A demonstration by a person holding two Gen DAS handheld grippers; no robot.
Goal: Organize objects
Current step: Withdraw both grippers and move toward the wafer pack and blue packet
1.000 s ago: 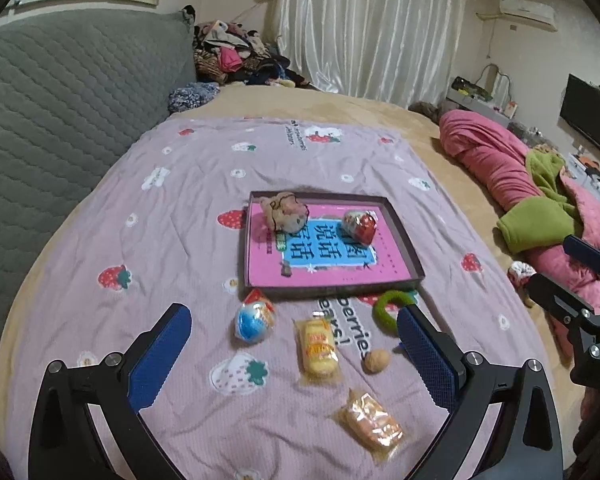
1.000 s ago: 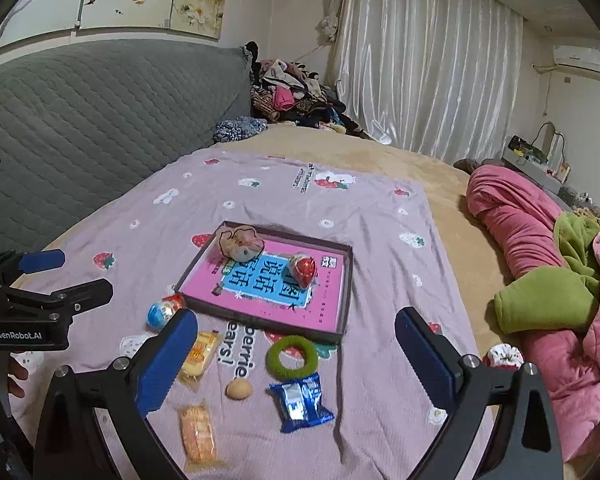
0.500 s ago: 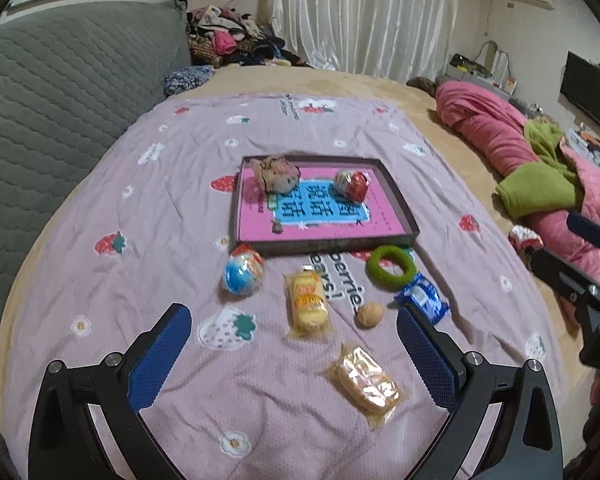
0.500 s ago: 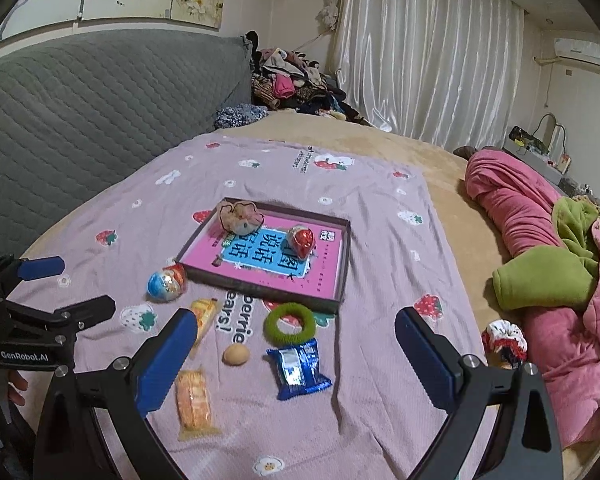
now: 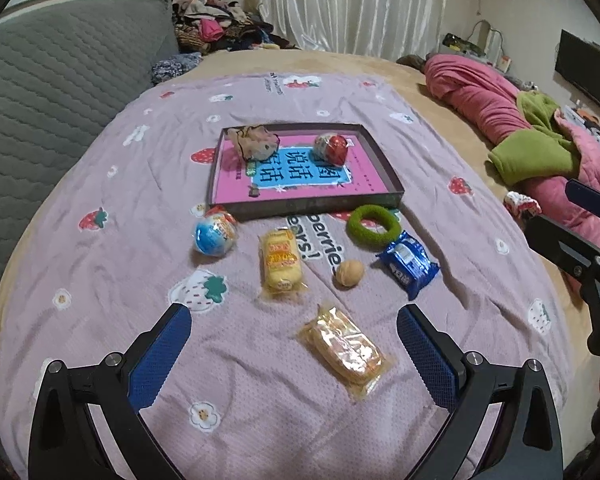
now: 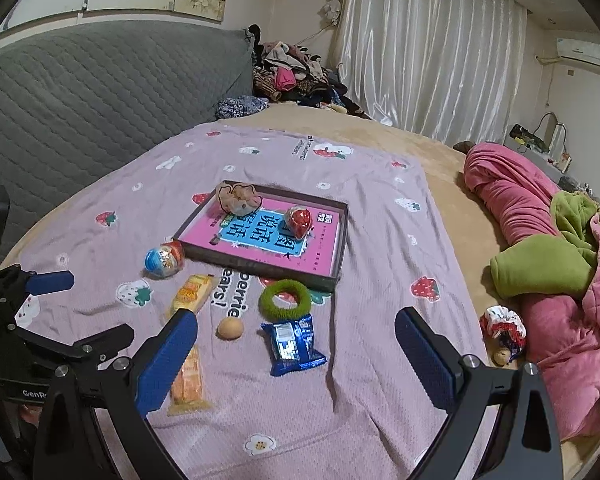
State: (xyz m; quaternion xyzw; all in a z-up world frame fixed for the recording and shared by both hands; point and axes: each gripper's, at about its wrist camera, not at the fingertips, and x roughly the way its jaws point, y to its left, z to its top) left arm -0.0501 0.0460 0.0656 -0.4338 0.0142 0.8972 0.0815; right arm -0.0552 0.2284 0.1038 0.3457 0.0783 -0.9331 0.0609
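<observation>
A shallow tray (image 5: 384, 160) (image 6: 340, 236) with a pink liner lies on the purple bedspread and holds a beige pouch (image 5: 254, 145) and a red foil egg (image 5: 332, 148). In front of it lie a blue egg (image 5: 214, 234), a yellow snack (image 5: 280, 262), a green ring (image 5: 373, 226), a walnut (image 5: 349, 273), a blue biscuit packet (image 5: 408, 262) (image 6: 292, 340) and an orange snack packet (image 5: 346, 350). My left gripper (image 5: 294, 336) is open and empty, just above the orange packet. My right gripper (image 6: 296, 340) is open and empty, above the blue packet.
A grey quilted headboard (image 5: 40, 80) runs along the left. A pink and green quilt (image 6: 540, 248) is bunched at the right, with a small patterned scrunchie (image 6: 502, 326) beside it. Clothes (image 6: 296, 80) are piled at the far corner by the curtain.
Both grippers have pulled back and risen, so more of the bedspread and the blue packet show. Nothing on the bed has moved; both grippers stay open.
</observation>
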